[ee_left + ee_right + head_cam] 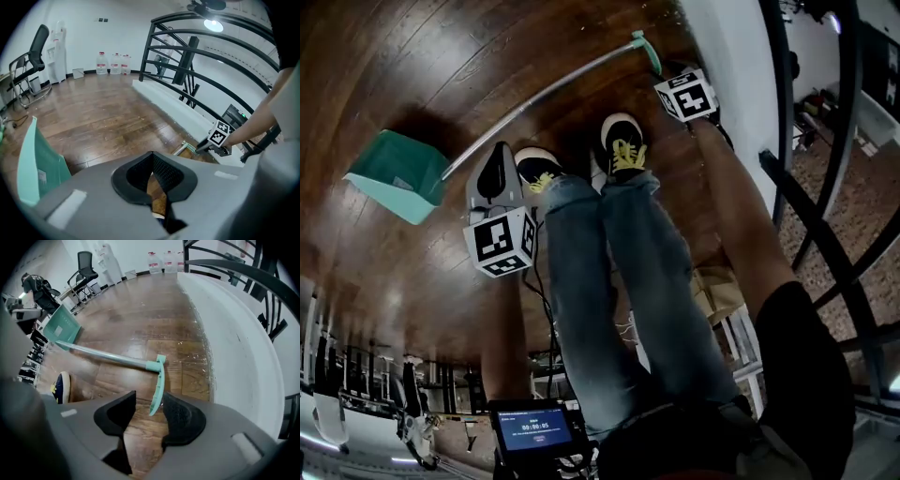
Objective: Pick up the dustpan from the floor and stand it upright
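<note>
Dustpan lies flat on the wooden floor, pan to my left. My right tool is spread apart, the green handle end between its jaws, unclamped. My left tool is closed on nothing.

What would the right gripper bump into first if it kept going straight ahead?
Probably the dustpan's teal handle grip: the open jaws of the right gripper frame its tip, with wooden floor beneath. Depth is unclear.

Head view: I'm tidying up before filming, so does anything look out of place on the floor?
The dustpan lies down on the floor, its long handle flat on the boards rather than upright. Nothing else looks odd.
</note>
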`<state>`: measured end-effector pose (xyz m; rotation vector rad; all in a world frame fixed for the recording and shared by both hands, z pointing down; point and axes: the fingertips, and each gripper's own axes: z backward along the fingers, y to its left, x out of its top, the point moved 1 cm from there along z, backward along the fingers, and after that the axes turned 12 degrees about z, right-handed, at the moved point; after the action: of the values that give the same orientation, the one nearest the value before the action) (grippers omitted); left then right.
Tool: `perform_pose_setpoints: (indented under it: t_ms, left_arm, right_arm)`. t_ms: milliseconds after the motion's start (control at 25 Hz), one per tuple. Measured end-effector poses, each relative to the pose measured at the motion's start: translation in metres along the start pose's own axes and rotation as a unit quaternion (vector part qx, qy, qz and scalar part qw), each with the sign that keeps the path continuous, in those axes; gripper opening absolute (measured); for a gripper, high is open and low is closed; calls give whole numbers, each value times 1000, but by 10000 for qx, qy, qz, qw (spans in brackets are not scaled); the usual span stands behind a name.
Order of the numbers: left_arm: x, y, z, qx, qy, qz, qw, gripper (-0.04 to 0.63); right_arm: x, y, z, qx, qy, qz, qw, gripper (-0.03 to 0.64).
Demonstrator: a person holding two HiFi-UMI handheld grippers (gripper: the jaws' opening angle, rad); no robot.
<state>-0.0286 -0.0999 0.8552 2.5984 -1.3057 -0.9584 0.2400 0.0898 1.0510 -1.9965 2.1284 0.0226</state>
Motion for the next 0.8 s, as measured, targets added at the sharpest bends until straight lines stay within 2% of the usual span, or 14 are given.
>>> perform_pose_setpoints:
  t_ms: [280,360,560,680,800]
  left_arm:
    - [5,21,-13,69,-112,93,9999,20]
    - [5,23,-17,53,-157,30,9999,20]
    - [5,25,-29,28,-175,-28,9998,20]
    - [11,21,-25,12,-195,-68,9998,20]
    - [27,16,-6,69,-245,-37,9997,20]
  right_arm:
    - [-2,-18,-27,-298,315,-93,9990,153]
    - [-3,-19,-34,-331,365,-83,9988,103]
    - [-7,-18,-45,-374,511,-169,9978,94]
    - [-7,-19,-30,-409,642,-420,9962,84]
    - [13,-22,7,-522,514,-624,9954,74]
